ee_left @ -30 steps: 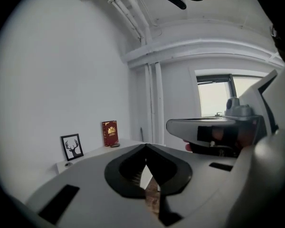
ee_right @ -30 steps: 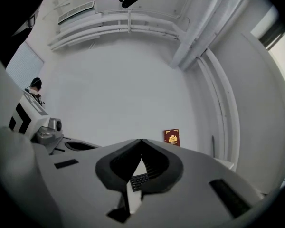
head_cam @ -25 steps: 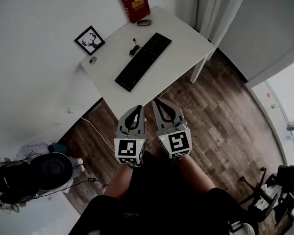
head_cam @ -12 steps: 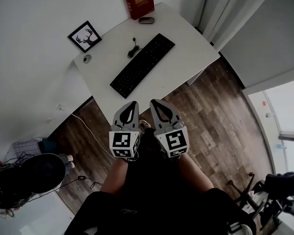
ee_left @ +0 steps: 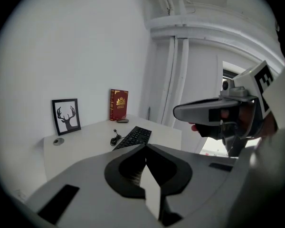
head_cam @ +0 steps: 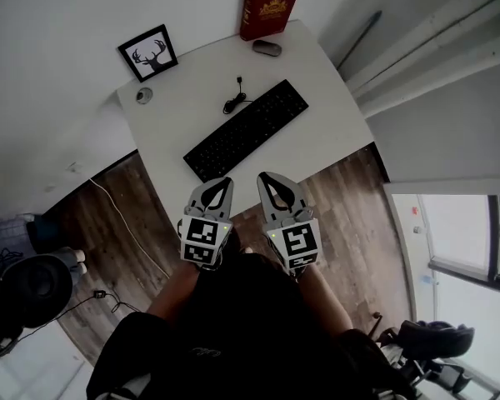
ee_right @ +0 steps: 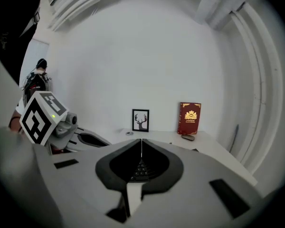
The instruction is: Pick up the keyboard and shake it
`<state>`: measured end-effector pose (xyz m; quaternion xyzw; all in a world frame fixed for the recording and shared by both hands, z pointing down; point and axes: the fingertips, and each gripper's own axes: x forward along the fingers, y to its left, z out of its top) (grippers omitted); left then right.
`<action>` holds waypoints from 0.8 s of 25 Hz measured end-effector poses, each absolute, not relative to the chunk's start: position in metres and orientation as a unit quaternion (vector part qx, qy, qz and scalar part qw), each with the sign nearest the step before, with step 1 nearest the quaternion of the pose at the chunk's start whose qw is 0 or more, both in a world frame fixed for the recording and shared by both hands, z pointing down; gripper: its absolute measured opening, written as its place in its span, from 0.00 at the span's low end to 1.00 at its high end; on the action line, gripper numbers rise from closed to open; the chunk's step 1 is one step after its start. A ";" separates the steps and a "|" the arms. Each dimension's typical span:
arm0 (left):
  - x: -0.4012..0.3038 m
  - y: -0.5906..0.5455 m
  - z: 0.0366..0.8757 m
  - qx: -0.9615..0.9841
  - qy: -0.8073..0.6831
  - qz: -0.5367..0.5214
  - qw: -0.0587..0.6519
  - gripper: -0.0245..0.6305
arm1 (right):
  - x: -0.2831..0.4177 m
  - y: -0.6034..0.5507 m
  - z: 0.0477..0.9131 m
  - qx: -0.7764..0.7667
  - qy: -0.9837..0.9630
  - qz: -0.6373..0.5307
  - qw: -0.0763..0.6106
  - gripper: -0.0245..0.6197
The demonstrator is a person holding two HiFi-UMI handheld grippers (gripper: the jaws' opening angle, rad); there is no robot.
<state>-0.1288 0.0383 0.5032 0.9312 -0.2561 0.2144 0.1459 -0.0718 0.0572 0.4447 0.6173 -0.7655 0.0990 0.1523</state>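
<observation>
The left gripper [head_cam: 222, 182] and right gripper [head_cam: 267, 177], both with jaws pressed together and empty, hover by the smooth white table's [head_cam: 333, 132] near edge. At their 12 o'clock the flat black keyboard [head_cam: 246, 129] lies diagonally, ringed by bare tabletop.

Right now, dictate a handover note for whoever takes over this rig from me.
Left tool: shut, empty, in the air near the front edge of the desk.
Right tool: shut, empty, beside it.
Keyboard: flat and diagonal on the desk, cable coiled at its far side; mouse, red book and deer picture beyond.
Done: nothing; keyboard untouched.
Left: open both tools, grip the keyboard, lift, shake.
</observation>
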 end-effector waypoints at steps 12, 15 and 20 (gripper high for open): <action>-0.192 -0.004 0.575 0.883 -0.304 0.280 0.222 0.04 | -0.153 0.013 0.507 0.461 -0.843 0.122 0.250 0.07; -0.201 -0.014 0.585 0.870 -0.323 0.296 0.226 0.04 | -0.154 0.003 0.509 0.445 -0.851 0.119 0.252 0.07; -0.189 -0.020 0.602 0.872 -0.279 0.348 0.200 0.04 | -0.138 -0.008 0.523 0.405 -0.868 0.113 0.266 0.07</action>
